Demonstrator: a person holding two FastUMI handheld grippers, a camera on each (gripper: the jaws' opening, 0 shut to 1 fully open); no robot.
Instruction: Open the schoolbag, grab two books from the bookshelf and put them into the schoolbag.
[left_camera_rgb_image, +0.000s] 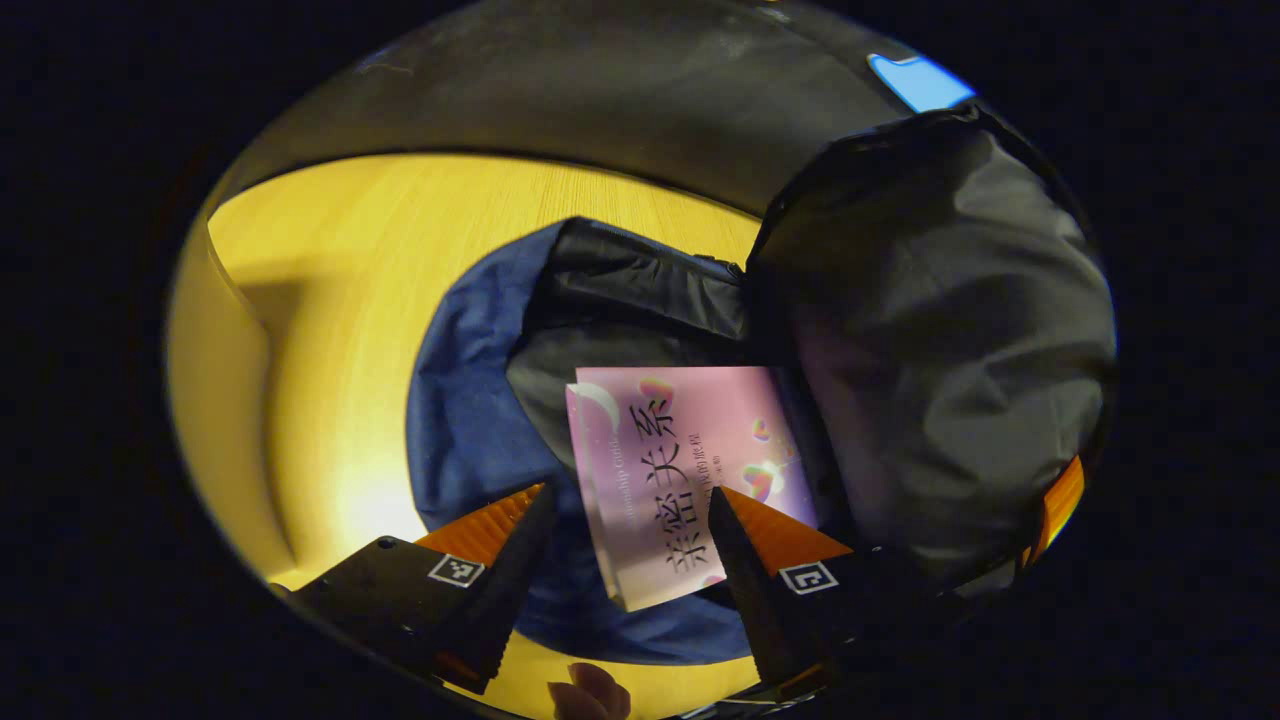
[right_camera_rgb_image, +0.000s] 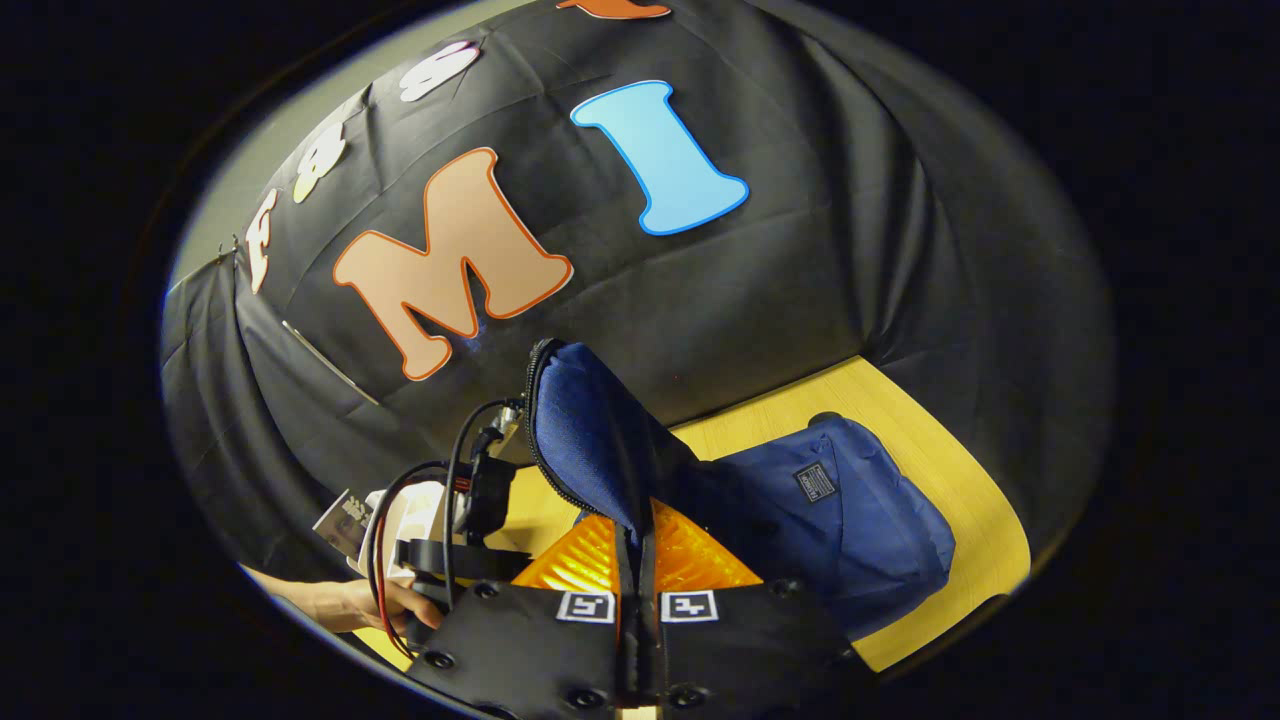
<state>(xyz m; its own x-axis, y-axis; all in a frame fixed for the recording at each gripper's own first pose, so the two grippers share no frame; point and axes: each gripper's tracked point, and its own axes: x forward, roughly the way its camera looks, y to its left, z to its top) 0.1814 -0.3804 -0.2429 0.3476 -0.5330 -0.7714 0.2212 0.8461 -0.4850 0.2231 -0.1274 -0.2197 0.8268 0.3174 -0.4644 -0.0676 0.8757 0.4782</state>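
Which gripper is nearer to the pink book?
Left. The left gripper has its fingers on either side of the pink book over the open schoolbag; the right gripper pinches the bag's flap.

My left gripper (left_camera_rgb_image: 630, 545) has bare yellow wooden tabletop (left_camera_rgb_image: 330, 330) free to its left; a pink paperback book (left_camera_rgb_image: 690, 470) blocks the blue fabric schoolbag's (left_camera_rgb_image: 460, 420) mouth, its black-lined flap (left_camera_rgb_image: 940, 380) walling the right.

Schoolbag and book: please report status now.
Left tongs open around pink book, book partly inside schoolbag. Right tongs shut on bag flap, holding it up. Nothing blocking.
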